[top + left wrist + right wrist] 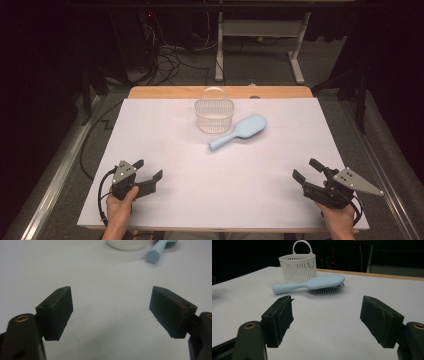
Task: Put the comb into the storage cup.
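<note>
A light blue hairbrush (240,131) lies bristles down near the middle of the white table, its handle end pointing toward the near left. Just behind it stands a white slatted basket (214,114) with a loop handle. My left gripper (149,170) rests at the near left, held in a hand, its jaws wide apart with nothing between them. At the near right my right gripper (307,169) is also open and empty. The right gripper view looks across the table at the hairbrush (317,284) and the basket (298,268). The left gripper view catches the hairbrush handle tip (155,253).
The white sheet (165,145) covers a wooden table whose far edge (165,92) shows as a tan strip. Beyond it are dark floor, cables and a white desk frame (260,45). Both grippers stand well short of the brush and basket.
</note>
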Demonstrator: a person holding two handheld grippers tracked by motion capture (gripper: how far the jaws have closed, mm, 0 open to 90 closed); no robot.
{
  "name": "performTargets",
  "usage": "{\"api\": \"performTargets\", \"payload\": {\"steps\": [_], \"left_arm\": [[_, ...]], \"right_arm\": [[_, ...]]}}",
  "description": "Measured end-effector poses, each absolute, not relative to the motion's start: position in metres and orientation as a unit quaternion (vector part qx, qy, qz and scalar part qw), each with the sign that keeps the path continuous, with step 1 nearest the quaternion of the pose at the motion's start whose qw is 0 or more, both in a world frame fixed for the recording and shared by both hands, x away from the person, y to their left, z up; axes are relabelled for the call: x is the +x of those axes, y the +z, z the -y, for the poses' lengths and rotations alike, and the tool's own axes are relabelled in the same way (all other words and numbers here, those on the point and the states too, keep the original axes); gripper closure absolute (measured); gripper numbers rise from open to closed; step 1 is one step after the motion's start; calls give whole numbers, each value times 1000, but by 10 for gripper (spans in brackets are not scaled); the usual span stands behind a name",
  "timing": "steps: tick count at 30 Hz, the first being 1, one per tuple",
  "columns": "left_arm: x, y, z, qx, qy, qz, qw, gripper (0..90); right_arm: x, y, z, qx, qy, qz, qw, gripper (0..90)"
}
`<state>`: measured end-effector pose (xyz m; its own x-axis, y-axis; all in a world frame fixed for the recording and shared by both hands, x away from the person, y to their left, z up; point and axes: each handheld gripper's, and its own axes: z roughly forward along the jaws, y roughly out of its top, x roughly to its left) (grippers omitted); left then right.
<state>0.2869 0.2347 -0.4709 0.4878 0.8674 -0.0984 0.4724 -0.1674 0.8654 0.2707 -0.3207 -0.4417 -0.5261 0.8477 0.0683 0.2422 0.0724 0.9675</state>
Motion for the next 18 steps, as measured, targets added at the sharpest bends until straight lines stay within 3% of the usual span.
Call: {"api": "performTargets", "payload": {"steps": [18], "left_arm": [[287,-471,-235,730,220,-457,458,200]], "right_arm": [[283,-438,307,397,558,-680,263,269]]}}
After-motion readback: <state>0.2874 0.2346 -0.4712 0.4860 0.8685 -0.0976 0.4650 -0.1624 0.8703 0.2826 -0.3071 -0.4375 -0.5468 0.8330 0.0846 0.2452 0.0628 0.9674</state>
